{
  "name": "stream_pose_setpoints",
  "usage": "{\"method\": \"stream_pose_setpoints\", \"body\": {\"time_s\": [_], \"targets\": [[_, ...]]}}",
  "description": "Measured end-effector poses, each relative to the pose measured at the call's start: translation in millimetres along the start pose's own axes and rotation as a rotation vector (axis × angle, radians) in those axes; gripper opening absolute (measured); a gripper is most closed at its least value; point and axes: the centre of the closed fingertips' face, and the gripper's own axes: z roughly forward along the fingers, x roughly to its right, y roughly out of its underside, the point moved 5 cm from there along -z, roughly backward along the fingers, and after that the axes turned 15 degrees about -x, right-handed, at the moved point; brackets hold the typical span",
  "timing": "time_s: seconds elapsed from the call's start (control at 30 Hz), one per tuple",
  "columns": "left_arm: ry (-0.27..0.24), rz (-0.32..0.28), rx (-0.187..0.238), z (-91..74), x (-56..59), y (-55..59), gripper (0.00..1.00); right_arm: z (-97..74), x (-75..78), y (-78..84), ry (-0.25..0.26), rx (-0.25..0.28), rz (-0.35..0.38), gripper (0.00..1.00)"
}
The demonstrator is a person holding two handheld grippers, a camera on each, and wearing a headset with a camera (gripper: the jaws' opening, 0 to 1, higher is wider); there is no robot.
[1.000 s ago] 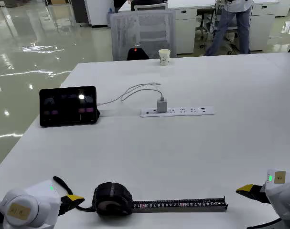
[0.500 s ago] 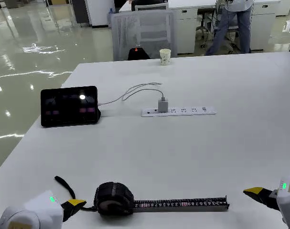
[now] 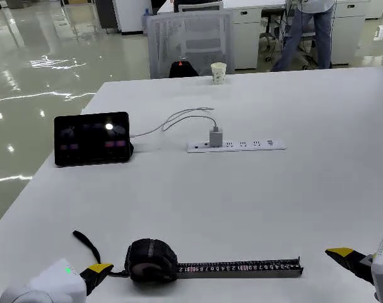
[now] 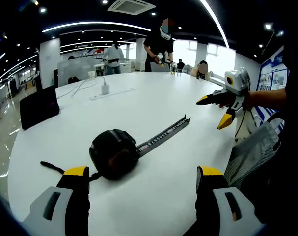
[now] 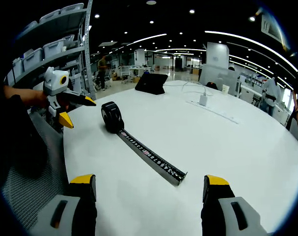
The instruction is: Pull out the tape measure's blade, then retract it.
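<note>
The left gripper [image 4: 143,171] and right gripper [image 5: 149,179], jaws apart and empty (both cropped in the head view), are flanking the tape [image 3: 151,260], its blade [image 3: 241,267] lying extended.

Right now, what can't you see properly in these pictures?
- Blade numbers: head view, too small to read.
- Tablet screen: head view, dark with glare, content unclear.
- Right gripper: head view, cut off by the bottom right corner.
- Paper cup contents: head view, hidden by its wall.
</note>
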Motion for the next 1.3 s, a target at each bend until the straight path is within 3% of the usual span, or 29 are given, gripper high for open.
{"method": "stream_pose_setpoints", "body": {"time_s": [0.3,0.8,0.97,1.3], "targets": [[-0.016,-0.033,0.021,-1.8,7.9,-0.6,0.92,-3.4,-12.4,-3.1,0.023,0.025,0.046,0.94],[-0.004,-0.067,0.009,-1.1,23.6,-4.4,0.97,-2.4,-30.8,-2.8,0.028,0.021,0.109,0.99],[-0.003,-0.063,-0.013,0.0,25.6,-5.7,0.99,-3.5,-35.7,-4.6,0.018,0.021,0.128,0.99],[-0.015,-0.078,-0.005,-4.7,25.6,-8.8,0.99,-6.7,-45.8,-10.2,0.019,0.026,0.130,0.99]]}}
